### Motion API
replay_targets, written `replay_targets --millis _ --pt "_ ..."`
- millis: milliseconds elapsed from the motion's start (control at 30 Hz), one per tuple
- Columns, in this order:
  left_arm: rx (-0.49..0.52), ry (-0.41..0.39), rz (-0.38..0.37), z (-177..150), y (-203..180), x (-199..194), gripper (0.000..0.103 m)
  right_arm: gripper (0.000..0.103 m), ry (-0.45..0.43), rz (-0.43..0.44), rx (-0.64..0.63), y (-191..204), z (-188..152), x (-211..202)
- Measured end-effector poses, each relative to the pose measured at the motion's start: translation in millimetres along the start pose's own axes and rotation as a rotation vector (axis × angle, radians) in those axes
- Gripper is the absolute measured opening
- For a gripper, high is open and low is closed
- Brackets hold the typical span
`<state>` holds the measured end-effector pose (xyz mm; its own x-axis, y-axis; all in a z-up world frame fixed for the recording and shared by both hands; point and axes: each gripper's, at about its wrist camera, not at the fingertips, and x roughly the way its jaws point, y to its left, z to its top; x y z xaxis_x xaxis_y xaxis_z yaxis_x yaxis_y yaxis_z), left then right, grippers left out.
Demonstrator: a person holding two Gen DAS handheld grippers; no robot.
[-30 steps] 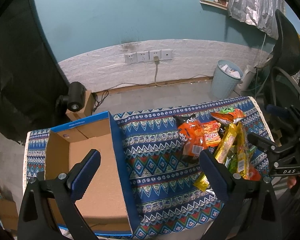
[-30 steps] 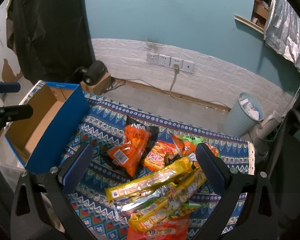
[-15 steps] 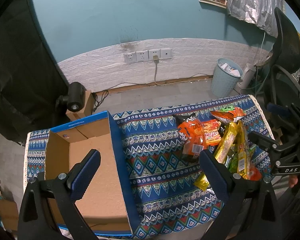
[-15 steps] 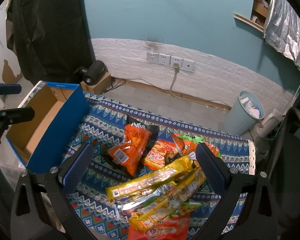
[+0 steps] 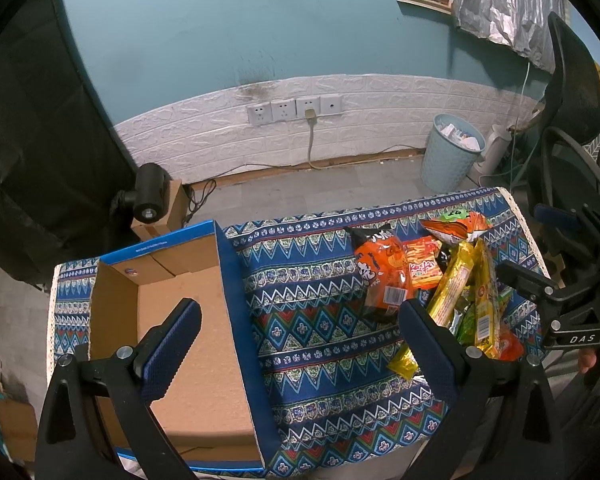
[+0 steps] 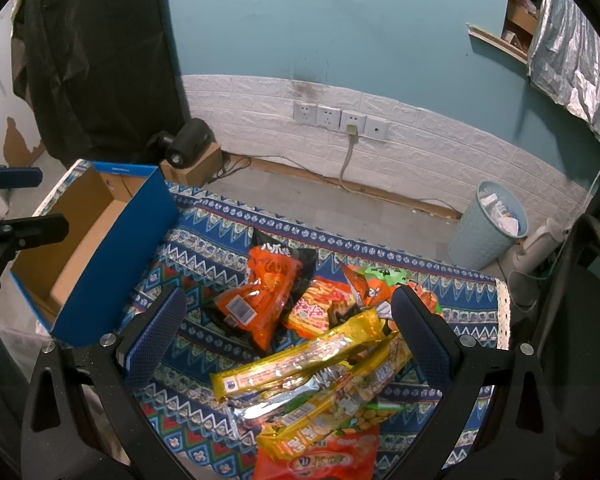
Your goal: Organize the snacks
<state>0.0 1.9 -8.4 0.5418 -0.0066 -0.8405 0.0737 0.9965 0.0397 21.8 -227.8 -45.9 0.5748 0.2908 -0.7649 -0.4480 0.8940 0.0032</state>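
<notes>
both grippers spread wide over the snack pile and the box

the left gripper (image 5: 300, 344) hangs with its jaws released and nothing between them, above the right wall of the blue cardboard box (image 5: 188, 320). the box sits on the left of the counter (image 5: 316, 320), which wears a patterned blue cloth, and its brown floor is bare. the right gripper (image 6: 288, 332) is likewise released and empty, poised over the heap of snacks on the right. in that heap an orange chip bag (image 6: 264, 300) lies nearest the box, a long yellow wafer pack (image 6: 300, 360) crosses a silver wrapper (image 6: 276, 404), and an orange-green bag (image 6: 384, 284) sits farthest back. the snacks lie well apart from the box.
</notes>
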Motion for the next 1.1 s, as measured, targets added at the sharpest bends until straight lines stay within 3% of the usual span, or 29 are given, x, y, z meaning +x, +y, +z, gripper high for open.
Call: replay_targets --millis 1100 --pt "0.017 0.023 0.001 -0.6 -3.6 6.5 0.1 0.1 0.014 -0.003 0.005 -3.8 -0.6 0.8"
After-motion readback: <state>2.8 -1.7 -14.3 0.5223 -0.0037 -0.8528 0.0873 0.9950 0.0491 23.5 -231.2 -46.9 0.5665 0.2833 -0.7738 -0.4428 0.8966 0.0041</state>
